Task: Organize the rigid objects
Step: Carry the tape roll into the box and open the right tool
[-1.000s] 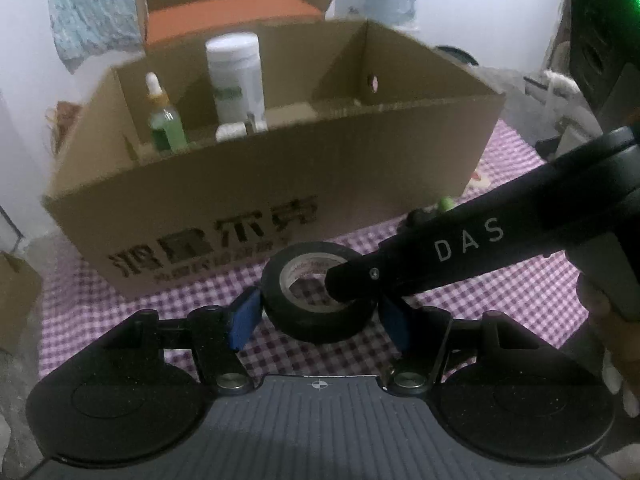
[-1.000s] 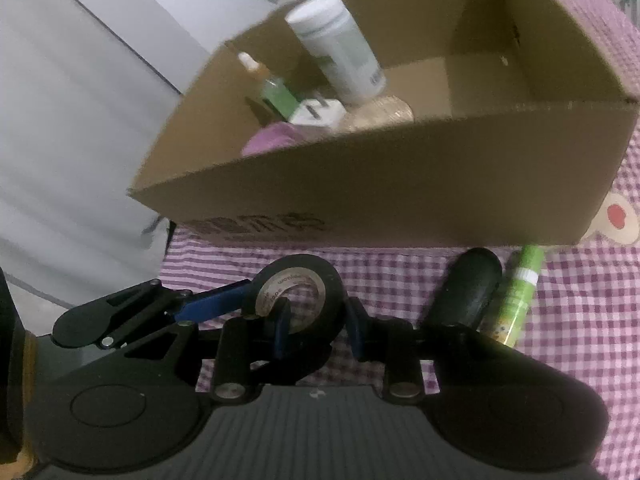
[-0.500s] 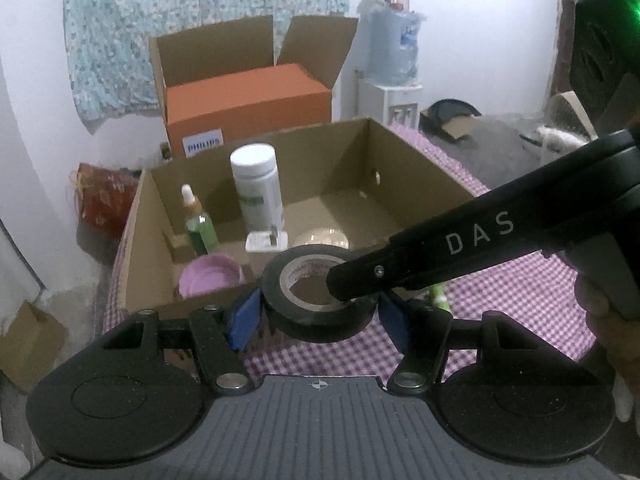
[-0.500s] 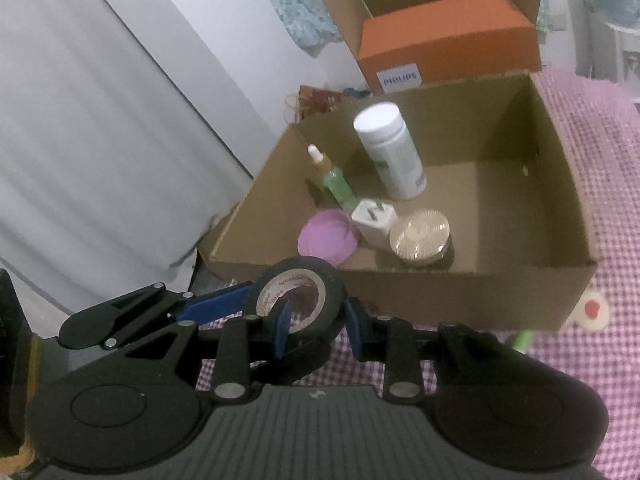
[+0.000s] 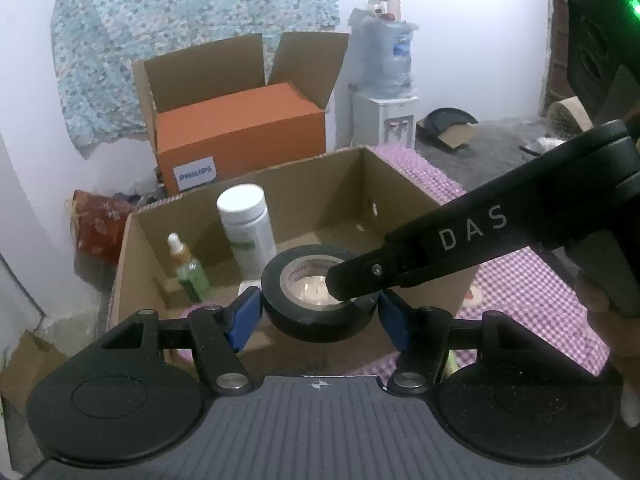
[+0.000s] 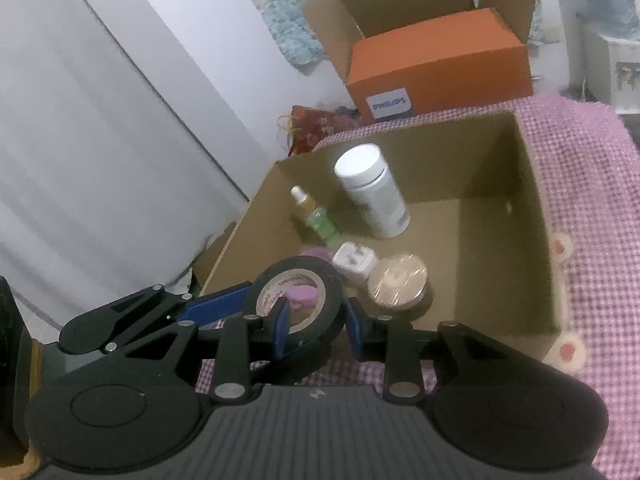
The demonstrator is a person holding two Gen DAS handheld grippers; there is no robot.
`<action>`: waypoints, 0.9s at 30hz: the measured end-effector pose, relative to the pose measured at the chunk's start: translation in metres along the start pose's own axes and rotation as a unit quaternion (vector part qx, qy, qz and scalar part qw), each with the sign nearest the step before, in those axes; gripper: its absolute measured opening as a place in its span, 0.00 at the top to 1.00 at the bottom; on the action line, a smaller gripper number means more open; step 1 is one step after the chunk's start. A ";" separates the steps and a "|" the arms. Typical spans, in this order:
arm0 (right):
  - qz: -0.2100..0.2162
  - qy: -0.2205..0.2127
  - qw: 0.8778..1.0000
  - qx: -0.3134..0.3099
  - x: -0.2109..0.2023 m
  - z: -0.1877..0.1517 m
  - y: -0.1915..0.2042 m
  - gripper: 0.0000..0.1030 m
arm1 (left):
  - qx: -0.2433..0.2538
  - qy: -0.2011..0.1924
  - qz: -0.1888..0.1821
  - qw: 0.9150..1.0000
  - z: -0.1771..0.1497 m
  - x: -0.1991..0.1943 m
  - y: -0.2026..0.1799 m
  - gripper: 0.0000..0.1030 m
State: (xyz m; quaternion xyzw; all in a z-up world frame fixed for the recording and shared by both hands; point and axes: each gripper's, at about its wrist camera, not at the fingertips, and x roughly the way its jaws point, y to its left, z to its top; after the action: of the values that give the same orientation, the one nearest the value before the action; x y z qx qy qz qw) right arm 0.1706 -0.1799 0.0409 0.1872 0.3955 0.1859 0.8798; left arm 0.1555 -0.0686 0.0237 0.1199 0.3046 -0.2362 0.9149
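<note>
A black tape roll [image 5: 320,320] hangs in the air over the near wall of an open cardboard box [image 5: 400,184]. My left gripper [image 5: 320,314] is shut on the roll across its outer width. My right gripper [image 6: 316,326] is shut on the roll's wall [image 6: 298,265], one finger inside the hole and one outside. Its black finger [image 5: 460,240] crosses the left wrist view. The box [image 6: 532,240] holds a white bottle [image 6: 372,196], a green dropper bottle [image 6: 316,216], a white plug adapter [image 6: 354,258], a gold-lidded jar [image 6: 398,280] and a purple lid [image 6: 304,292].
The box stands on a purple checked cloth [image 6: 592,200]. Behind it is a second carton with an orange Philips box [image 5: 240,132] inside. A water dispenser [image 5: 384,96] stands at the back right, and a red bag [image 5: 100,224] lies on the floor at the left.
Both grippers have risen with the tape roll, from in front of the box's printed side to above its near rim. The box's inside has come into view.
</note>
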 end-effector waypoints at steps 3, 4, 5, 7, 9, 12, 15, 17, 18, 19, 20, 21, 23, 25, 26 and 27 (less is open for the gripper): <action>-0.004 -0.001 1.000 0.007 0.005 0.015 -0.010 0.68 | 0.001 0.003 -0.006 1.000 0.014 0.014 0.003 0.38; -0.004 0.000 1.000 0.011 0.007 0.020 -0.014 0.68 | 0.001 0.004 -0.008 1.000 0.019 0.019 0.003 0.38; -0.004 0.002 1.000 0.015 0.009 0.026 -0.019 0.68 | 0.002 0.006 -0.008 1.000 0.024 0.025 0.004 0.38; -0.006 0.006 1.000 0.020 0.016 0.039 -0.028 0.68 | 0.009 0.007 -0.008 1.000 0.032 0.036 0.004 0.38; -0.011 0.014 1.000 0.025 0.024 0.052 -0.037 0.68 | 0.012 0.014 -0.008 1.000 0.040 0.049 0.004 0.38; -0.021 0.027 0.999 0.028 0.037 0.068 -0.048 0.68 | 0.011 0.032 -0.013 0.999 0.049 0.071 0.007 0.38; -0.037 0.041 0.998 0.028 0.053 0.078 -0.059 0.68 | 0.010 0.053 -0.017 0.998 0.056 0.093 0.008 0.38; -0.043 0.054 0.997 0.033 0.064 0.084 -0.068 0.68 | 0.008 0.067 -0.020 0.997 0.058 0.107 0.009 0.38; -0.045 0.060 0.996 0.037 0.068 0.086 -0.072 0.68 | 0.007 0.074 -0.021 0.997 0.058 0.112 0.010 0.38; -0.048 0.066 0.996 0.040 0.073 0.089 -0.077 0.68 | 0.006 0.081 -0.022 0.996 0.059 0.118 0.010 0.38; -0.050 0.071 0.995 0.043 0.077 0.090 -0.080 0.68 | 0.005 0.088 -0.022 0.996 0.060 0.123 0.010 0.38; -0.053 0.074 0.995 0.045 0.081 0.091 -0.083 0.69 | 0.005 0.093 -0.022 0.995 0.060 0.127 0.010 0.38; -0.057 0.080 0.994 0.045 0.088 0.094 -0.087 0.69 | 0.011 0.100 -0.013 0.995 0.061 0.134 0.008 0.38; -0.067 0.081 0.994 0.032 0.093 0.096 -0.084 0.69 | 0.012 0.109 -0.010 0.994 0.063 0.141 0.008 0.38; -0.073 0.081 0.994 0.025 0.096 0.097 -0.083 0.69 | 0.010 0.113 -0.009 0.993 0.063 0.144 0.010 0.38; -0.076 0.083 0.993 0.022 0.100 0.098 -0.082 0.69 | 0.007 0.117 -0.008 0.993 0.063 0.146 0.011 0.38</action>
State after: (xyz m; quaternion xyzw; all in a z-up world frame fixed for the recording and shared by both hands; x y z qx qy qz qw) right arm 0.3219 -0.2213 -0.0002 0.1601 0.4840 0.1242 0.8513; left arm 0.2953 -0.1347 -0.0155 0.1510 0.4087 -0.2297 0.8703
